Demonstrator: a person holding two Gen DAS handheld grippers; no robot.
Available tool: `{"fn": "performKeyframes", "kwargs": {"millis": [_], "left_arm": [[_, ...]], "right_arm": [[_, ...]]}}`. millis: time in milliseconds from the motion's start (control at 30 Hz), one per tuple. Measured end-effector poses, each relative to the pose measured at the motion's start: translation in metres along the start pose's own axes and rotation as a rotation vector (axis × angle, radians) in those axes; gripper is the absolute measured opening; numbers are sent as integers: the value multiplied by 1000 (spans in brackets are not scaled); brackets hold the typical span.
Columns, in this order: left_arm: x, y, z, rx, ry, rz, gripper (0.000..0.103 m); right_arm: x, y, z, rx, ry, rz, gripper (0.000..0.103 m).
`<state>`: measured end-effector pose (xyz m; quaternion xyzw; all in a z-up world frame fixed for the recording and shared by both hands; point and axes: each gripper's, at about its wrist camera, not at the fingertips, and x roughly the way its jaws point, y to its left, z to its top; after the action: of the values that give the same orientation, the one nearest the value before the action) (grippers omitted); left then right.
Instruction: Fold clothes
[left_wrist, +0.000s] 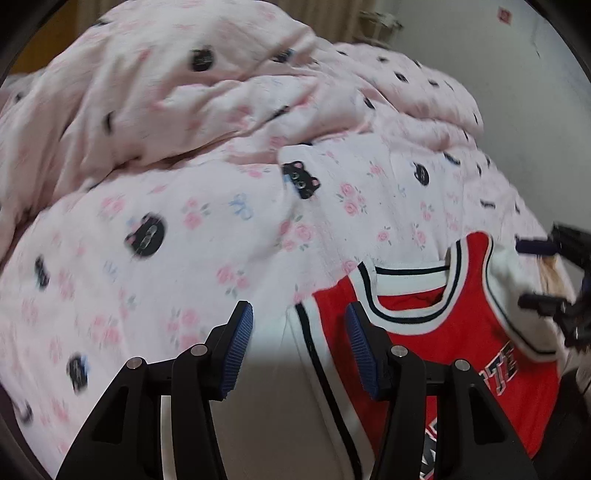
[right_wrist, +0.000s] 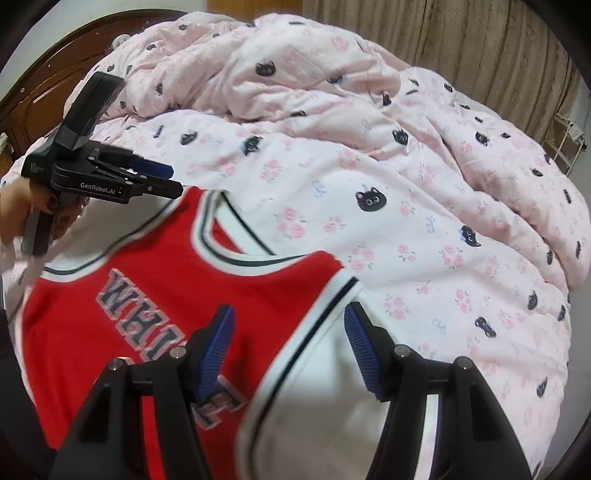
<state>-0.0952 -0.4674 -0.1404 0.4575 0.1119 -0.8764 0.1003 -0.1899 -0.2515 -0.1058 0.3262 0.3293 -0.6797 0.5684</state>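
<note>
We find the red basketball jersey (right_wrist: 159, 295) spread face-up, collar away from us, on the cat-print quilt (right_wrist: 406, 229), flat for folding, we judge; left gripper (left_wrist: 299, 347) and right gripper (right_wrist: 290, 347) hover over its shoulders, both part-open, holding nothing.

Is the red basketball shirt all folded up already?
No, the red jersey lies spread open on the pink quilt, with its neckline and letters showing and no fold in it.

Red jersey (right_wrist: 155, 288) flat on pink cat-print quilt (right_wrist: 406, 206), open right gripper (right_wrist: 290, 332) above, left gripper (right_wrist: 173, 181) beyond.
</note>
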Motion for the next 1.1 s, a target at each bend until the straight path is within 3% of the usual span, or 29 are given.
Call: {"fn": "performKeyframes", "kwargs": {"millis": [200,533,600,733,933,1033,1100], "left_arm": [[22,-8,8,183,99,-35,47],[27,-21,-2,287,180,-183,46],[25,-21,-2,290,189,-201,43],[13,-21,-1,295,181,-236,25],[4,-26,2,287,173,-258,13],[6,-25,2,274,176,-227,10],[9,-27,2,268,173,-198,7]], "right_arm": [[21,-22,3,-48,19,54,63],[52,-54,14,15,55,178,63],[57,-55,12,28,72,211,63],[54,-51,5,19,83,272,59],[36,-48,2,-2,64,330,57],[34,-47,1,2,67,338,40],[36,-47,0,5,80,338,21]]}}
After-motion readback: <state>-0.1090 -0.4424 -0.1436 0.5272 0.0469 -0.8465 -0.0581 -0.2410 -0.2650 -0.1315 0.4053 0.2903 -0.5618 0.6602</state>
